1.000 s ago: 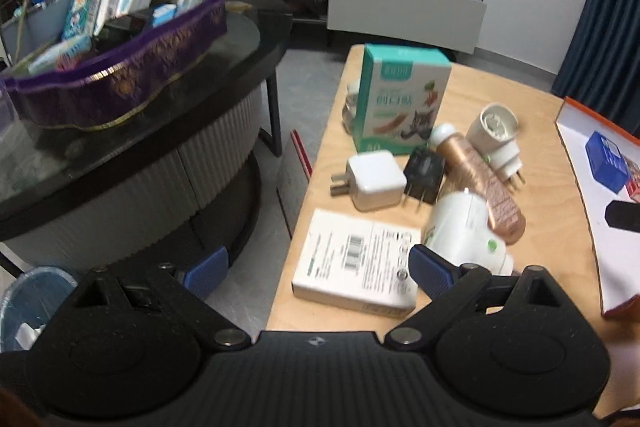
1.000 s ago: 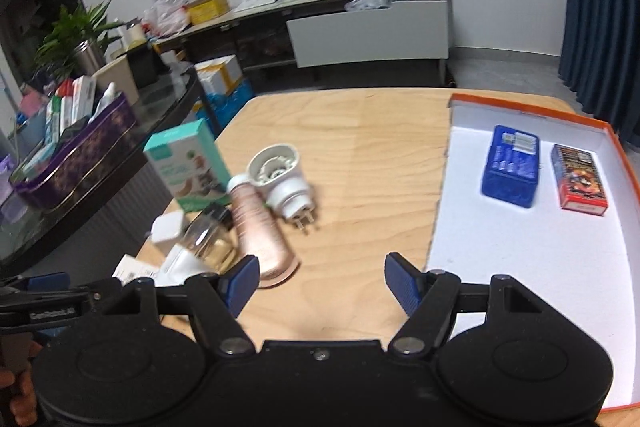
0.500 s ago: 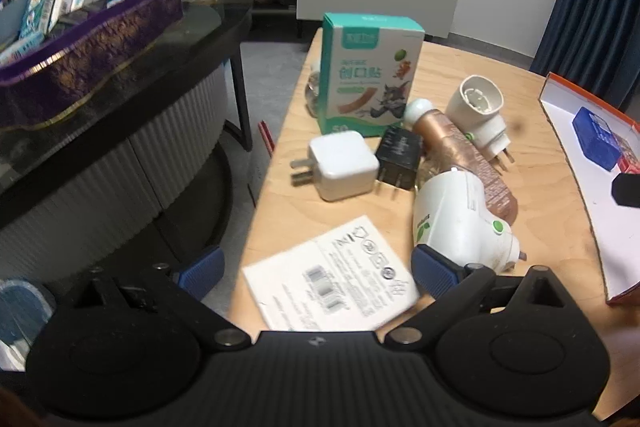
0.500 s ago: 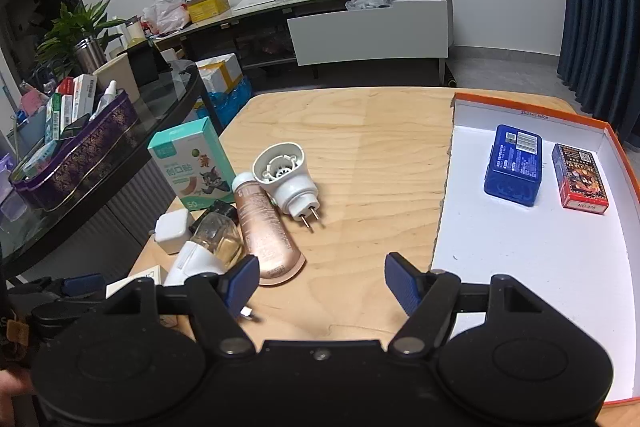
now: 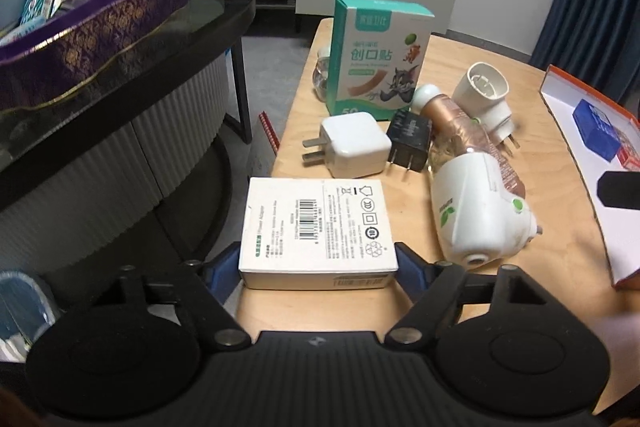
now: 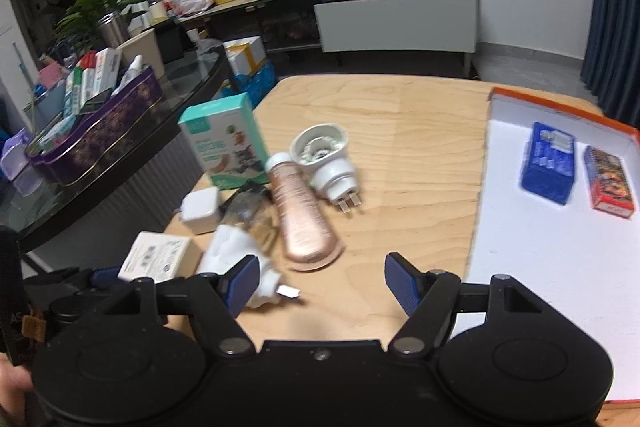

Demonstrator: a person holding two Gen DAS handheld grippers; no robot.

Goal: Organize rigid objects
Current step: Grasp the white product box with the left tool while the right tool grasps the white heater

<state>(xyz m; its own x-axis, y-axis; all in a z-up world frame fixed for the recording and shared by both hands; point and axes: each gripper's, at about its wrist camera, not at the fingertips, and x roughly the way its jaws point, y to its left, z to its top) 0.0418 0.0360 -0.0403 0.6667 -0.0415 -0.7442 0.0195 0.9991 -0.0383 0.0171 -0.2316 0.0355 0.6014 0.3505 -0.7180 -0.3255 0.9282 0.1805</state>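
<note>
My left gripper [image 5: 318, 267] is closed around a flat white power-adapter box [image 5: 318, 231] at the wooden table's near left corner; the box also shows in the right wrist view [image 6: 156, 255]. Beyond it lie a white charger [image 5: 354, 145], a black plug [image 5: 412, 143], a rose-gold bottle [image 5: 468, 135], a white plug-in diffuser [image 5: 476, 211], a round white adapter [image 5: 486, 93] and an upright teal plaster box [image 5: 378, 61]. My right gripper [image 6: 320, 281] is open and empty above the table, beside the rose-gold bottle [image 6: 300, 215].
An orange-rimmed white tray [image 6: 560, 259] at the right holds a blue box [image 6: 548, 163] and a red box [image 6: 610, 183]. A dark glass table with a purple basket [image 5: 88, 39] stands left. The wooden table [image 6: 412, 131] has bare surface in the middle.
My left gripper has moved forward and closed its fingers on the white box, which now sits square between them. My right gripper has shifted slightly and stays open.
</note>
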